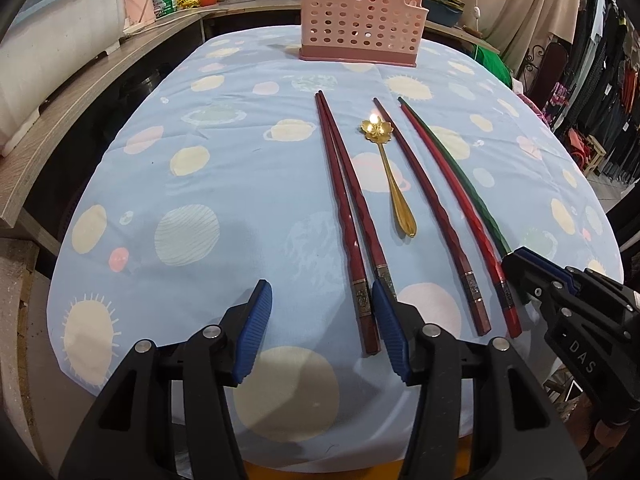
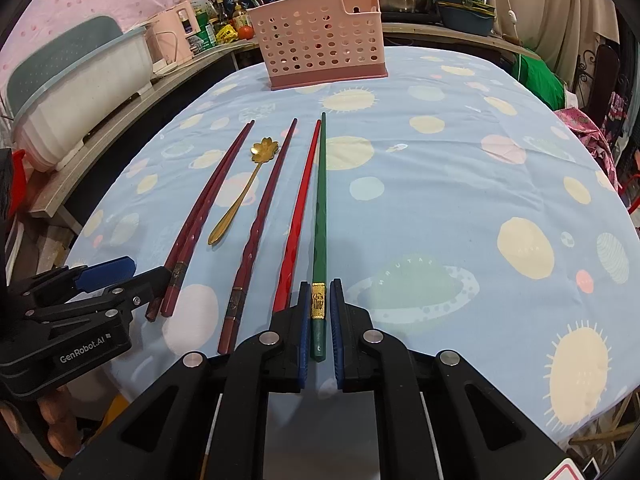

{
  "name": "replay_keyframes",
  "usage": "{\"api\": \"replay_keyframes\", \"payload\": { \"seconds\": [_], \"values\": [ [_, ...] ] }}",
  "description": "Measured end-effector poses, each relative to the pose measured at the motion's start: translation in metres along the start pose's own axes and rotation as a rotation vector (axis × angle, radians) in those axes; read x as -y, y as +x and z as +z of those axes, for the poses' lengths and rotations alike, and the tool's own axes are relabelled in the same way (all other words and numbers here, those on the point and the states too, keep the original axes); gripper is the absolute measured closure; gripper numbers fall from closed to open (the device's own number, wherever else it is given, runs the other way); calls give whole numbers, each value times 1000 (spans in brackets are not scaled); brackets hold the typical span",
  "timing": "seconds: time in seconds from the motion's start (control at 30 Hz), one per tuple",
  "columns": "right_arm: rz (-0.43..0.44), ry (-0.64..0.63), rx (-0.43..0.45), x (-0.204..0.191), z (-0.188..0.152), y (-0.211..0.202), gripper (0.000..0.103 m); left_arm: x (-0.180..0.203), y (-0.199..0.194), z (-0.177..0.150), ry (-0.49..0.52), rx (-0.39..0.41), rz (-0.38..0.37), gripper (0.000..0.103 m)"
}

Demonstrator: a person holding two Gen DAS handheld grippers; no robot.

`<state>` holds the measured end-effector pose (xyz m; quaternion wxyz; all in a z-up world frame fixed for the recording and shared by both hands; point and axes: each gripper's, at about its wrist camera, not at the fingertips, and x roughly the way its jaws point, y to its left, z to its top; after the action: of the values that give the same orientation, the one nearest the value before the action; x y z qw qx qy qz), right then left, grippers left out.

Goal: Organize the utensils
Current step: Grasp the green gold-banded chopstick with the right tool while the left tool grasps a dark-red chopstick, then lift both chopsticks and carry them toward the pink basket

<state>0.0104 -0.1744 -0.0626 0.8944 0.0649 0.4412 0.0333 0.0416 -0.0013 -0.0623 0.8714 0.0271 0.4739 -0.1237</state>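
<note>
Several chopsticks lie side by side on the blue tablecloth: a dark red pair (image 1: 346,216) (image 2: 200,216), a single dark red one (image 1: 428,208) (image 2: 260,232), a bright red one (image 1: 460,216) (image 2: 298,216) and a green one (image 1: 452,168) (image 2: 321,208). A gold flower spoon (image 1: 394,176) (image 2: 240,192) lies between them. A pink perforated holder (image 1: 360,16) (image 2: 320,40) stands at the far end. My left gripper (image 1: 322,320) is open, just left of the dark red pair's ends. My right gripper (image 2: 319,320) straddles the green chopstick's butt end, jaws narrow, small gaps still showing.
A wooden counter (image 1: 80,80) with a white tub (image 2: 80,92), bottles and pots runs along the left and back. Clothes hang at the right (image 1: 600,80). The tablecloth (image 2: 460,200) right of the chopsticks holds no objects.
</note>
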Motion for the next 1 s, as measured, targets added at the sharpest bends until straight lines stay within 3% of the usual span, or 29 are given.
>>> {"api": "replay_keyframes", "payload": {
  "seconds": [0.17, 0.33, 0.47, 0.73, 1.0],
  "values": [
    [0, 0, 0, 0, 0, 0, 94, -1, -1, -1, -3, 5, -2, 54],
    [2, 5, 1, 2, 0, -1, 96, -4, -2, -2, -11, 9, -13, 81],
    [3, 6, 2, 2, 0, -1, 96, -7, -2, -1, -20, 1, -41, 96],
    [-5, 15, 28, 7, 4, -10, 96, -7, -7, 3, -27, -2, -60, 96],
    [9, 40, 118, 13, 29, -36, 96, -10, -33, 24, -45, 58, -78, 96]
  ]
}}
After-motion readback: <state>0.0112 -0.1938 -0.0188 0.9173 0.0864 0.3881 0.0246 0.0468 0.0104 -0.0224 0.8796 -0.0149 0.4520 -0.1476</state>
